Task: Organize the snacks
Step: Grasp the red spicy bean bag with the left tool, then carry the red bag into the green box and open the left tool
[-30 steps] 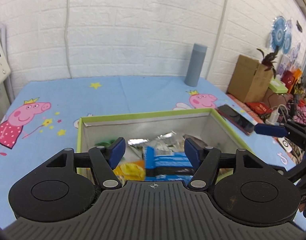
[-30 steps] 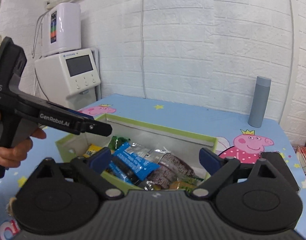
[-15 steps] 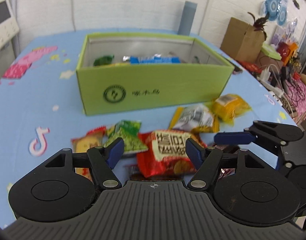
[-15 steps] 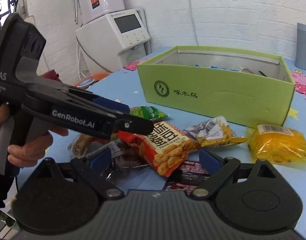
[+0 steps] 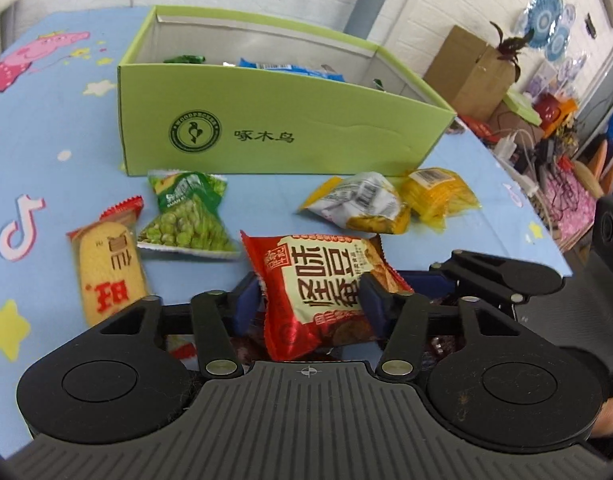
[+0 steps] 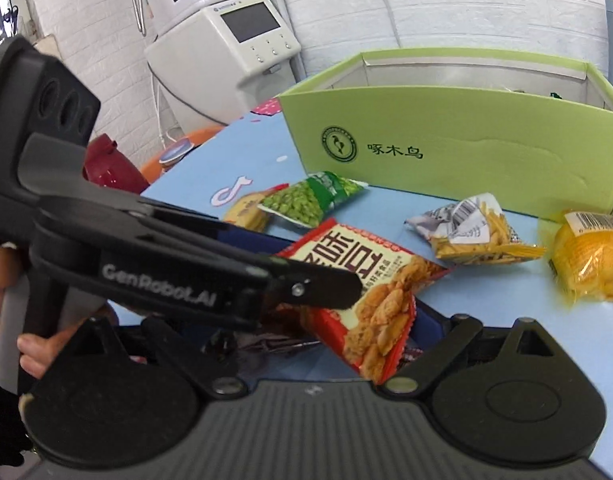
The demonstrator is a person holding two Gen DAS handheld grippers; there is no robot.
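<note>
A red snack packet [image 5: 318,280] lies among loose snacks in front of the green box [image 5: 306,136]. My left gripper [image 5: 309,300] has its jaws closing, and both blue pads press on the packet's sides. In the right wrist view the red packet [image 6: 370,280] sits tilted with one end raised off the cloth, in the left gripper [image 6: 318,292]. My right gripper [image 6: 314,328] stands open just behind it, over a dark wrapper [image 6: 266,346]. One of its fingers is hidden.
A green pea packet [image 5: 186,216], a biscuit packet [image 5: 106,268], a silver-yellow packet [image 5: 362,204] and a yellow packet [image 5: 438,196] lie on the blue cloth. The box holds several snacks. A white machine [image 6: 242,40] stands off the table's left side.
Both grippers came down from above the box to the loose snacks in front of it. The left jaws narrowed onto the red packet, which now sits tilted.
</note>
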